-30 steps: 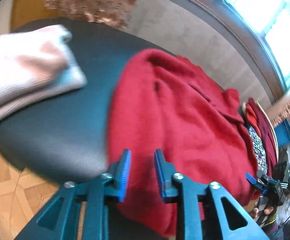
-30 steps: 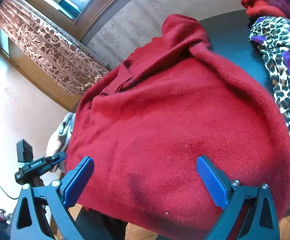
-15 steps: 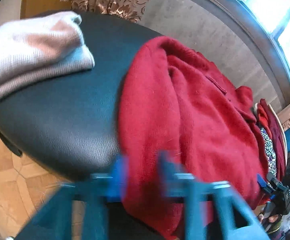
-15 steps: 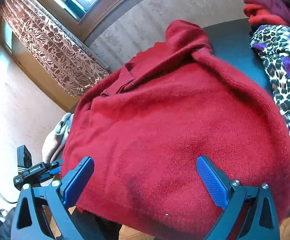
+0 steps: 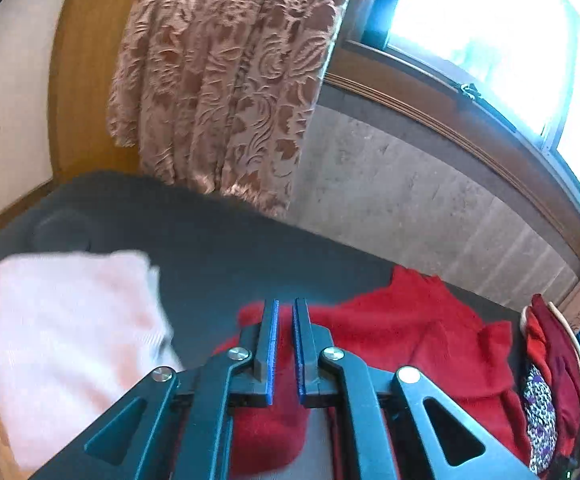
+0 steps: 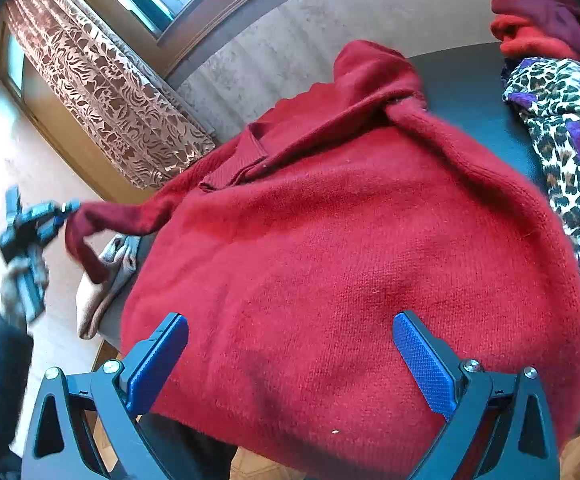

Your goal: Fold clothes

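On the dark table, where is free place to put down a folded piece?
Bare dark table lies between the pale folded garment, the red sweater and the curtain. A narrower strip separates sweater and leopard-print cloth. Elsewhere it is crowded.

Bright daylight floods through the window, washing out the glass. Its sill is dark brown wood. A patterned brown curtain hangs beside it, with grey textured wall below. The black table stands against that wall, over parquet floor.
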A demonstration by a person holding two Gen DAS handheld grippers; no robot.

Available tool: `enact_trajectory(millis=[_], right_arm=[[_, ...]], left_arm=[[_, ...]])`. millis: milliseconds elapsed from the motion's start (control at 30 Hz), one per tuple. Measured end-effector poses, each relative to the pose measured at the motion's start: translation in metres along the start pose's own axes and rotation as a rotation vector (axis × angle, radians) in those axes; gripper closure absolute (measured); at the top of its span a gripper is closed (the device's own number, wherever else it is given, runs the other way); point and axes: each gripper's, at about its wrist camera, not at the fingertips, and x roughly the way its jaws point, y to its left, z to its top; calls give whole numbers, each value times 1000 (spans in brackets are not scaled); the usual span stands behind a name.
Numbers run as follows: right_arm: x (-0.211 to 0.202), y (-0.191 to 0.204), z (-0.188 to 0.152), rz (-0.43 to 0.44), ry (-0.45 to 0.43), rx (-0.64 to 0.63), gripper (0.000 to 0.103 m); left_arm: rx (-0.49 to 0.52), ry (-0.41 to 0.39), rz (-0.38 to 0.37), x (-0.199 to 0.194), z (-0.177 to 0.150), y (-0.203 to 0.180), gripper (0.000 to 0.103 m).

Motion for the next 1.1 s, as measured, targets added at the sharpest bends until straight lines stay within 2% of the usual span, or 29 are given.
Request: enact_trajectory(millis=[67,133,233,300,400,500,567,600,633,700,800,933,1067,1100], right_arm=[[1,0,1,-2,4,-2,0],[2,0,1,-4,7,-5,0],[2,1,0,-8,5,-11,0],[3,1,0,-9,3,-14,0],[5,2,1,-14,-3,-28,0],[8,7,4,-51,11,-48,0],[10,14,13,-80,25,-56,8],[11,19,20,-84,23,-72,20],[13,25,27,-80,14,-98,24],[25,42,50,-88,2,-178,24],[55,63,86,-81,1,-264,24],[116,76,141,-97,-1,-255,24],[179,84,179,-133,54,-247,24],[195,87,185,-147,76,-261,27]], left_arm=[[42,35,-9,21,6,-12,88],[67,85,-48,37,7,-27,85],[107,96,-102,36,-16,-46,83],[114,161,-188,33,-47,-61,83],[156,220,-219,34,-96,-79,82],[123,299,-268,41,-140,-90,82],[107,325,-276,45,-161,-93,82],[100,330,-275,47,-170,-94,82],[93,336,-271,49,-176,-93,82],[77,349,-261,52,-188,-88,82],[80,309,-276,50,-197,-83,82],[97,263,-284,47,-206,-81,82],[151,214,-267,42,-213,-85,82],[172,203,-257,40,-215,-87,82]])
